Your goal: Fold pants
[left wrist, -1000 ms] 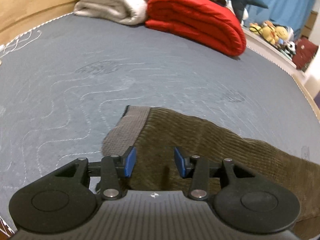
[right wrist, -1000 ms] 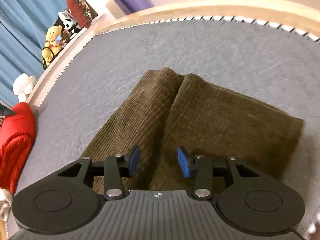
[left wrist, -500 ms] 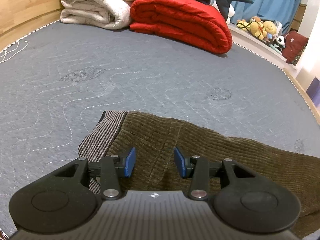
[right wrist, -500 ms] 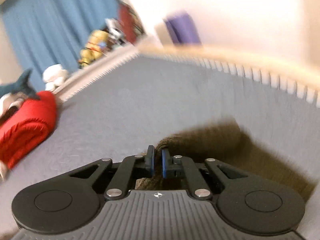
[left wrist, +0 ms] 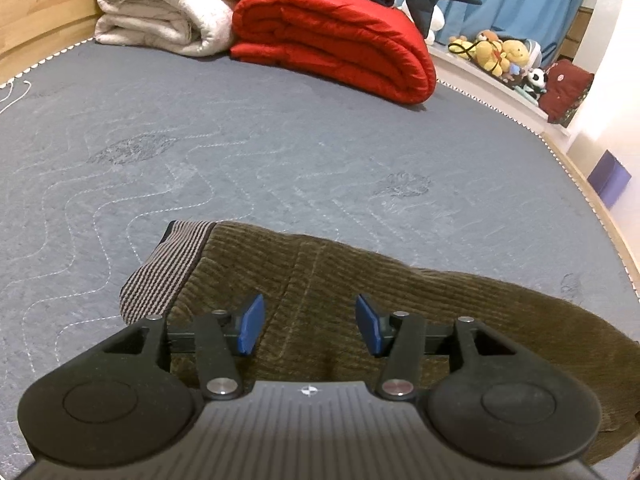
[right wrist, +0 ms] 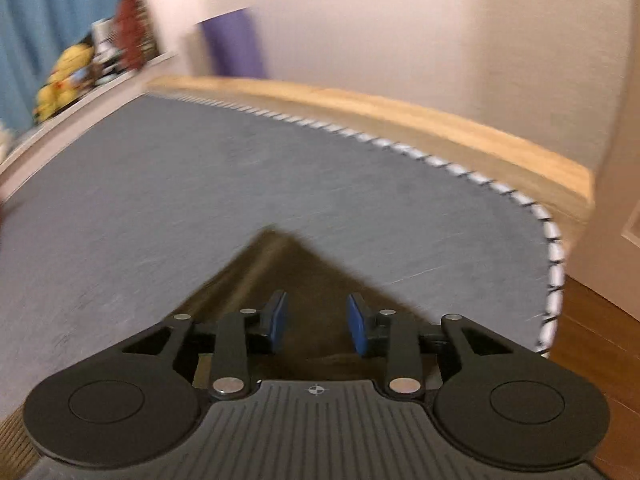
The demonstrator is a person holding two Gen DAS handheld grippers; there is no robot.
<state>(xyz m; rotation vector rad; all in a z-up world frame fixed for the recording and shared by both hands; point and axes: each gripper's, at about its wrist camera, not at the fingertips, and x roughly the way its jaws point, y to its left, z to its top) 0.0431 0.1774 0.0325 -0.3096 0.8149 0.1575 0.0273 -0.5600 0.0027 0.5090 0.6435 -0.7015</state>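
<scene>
Olive-brown corduroy pants [left wrist: 360, 300] lie on the grey quilted mattress [left wrist: 280, 152]. Left gripper [left wrist: 308, 324] is spread above the fabric, gripping nothing. Right gripper [right wrist: 316, 322] is likewise spread over a blurred peak of cloth.

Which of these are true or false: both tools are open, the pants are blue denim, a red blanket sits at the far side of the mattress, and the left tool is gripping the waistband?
1. Both tools are open. True: the left tool and the right tool both show a clear gap between their pads.
2. The pants are blue denim. False: they are olive-brown corduroy.
3. A red blanket sits at the far side of the mattress. True.
4. The left tool grips the striped waistband. False: it holds nothing.
</scene>
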